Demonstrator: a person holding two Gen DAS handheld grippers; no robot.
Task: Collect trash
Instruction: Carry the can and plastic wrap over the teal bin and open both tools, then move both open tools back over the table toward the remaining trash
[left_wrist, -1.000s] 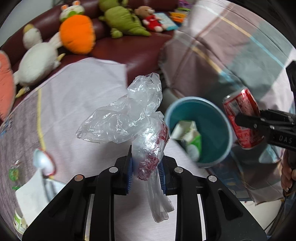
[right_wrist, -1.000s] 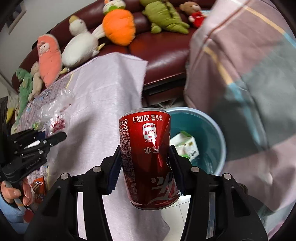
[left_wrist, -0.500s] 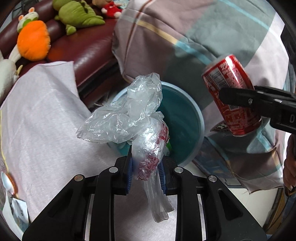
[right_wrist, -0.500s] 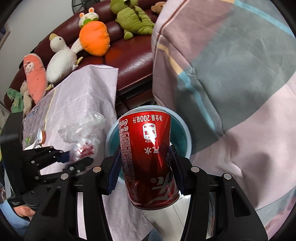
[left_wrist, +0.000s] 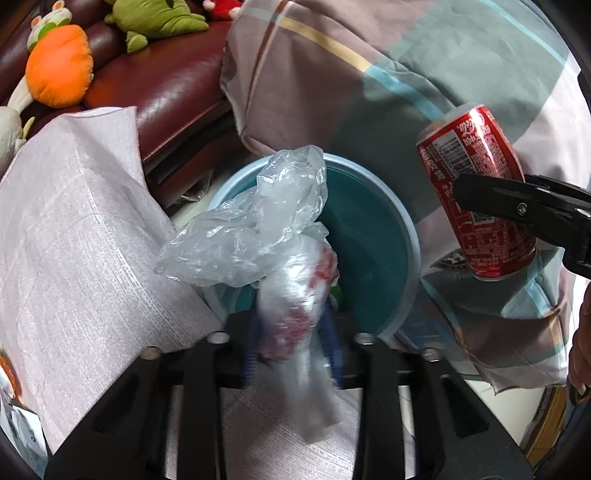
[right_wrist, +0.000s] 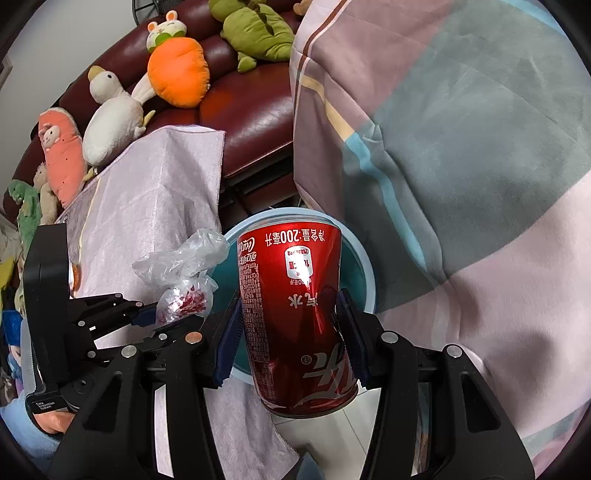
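Left: as your left gripper (left_wrist: 291, 343) fingers are opening, the crumpled clear plastic bag (left_wrist: 258, 236) sits between them above the round teal bin (left_wrist: 399, 221).
Right: your right gripper (right_wrist: 291, 328) fingers clamp the red soda can (right_wrist: 295, 314).

Plush toys (right_wrist: 177, 74) on maroon sofa (right_wrist: 258, 110); checked blanket (right_wrist: 461, 147) beside.
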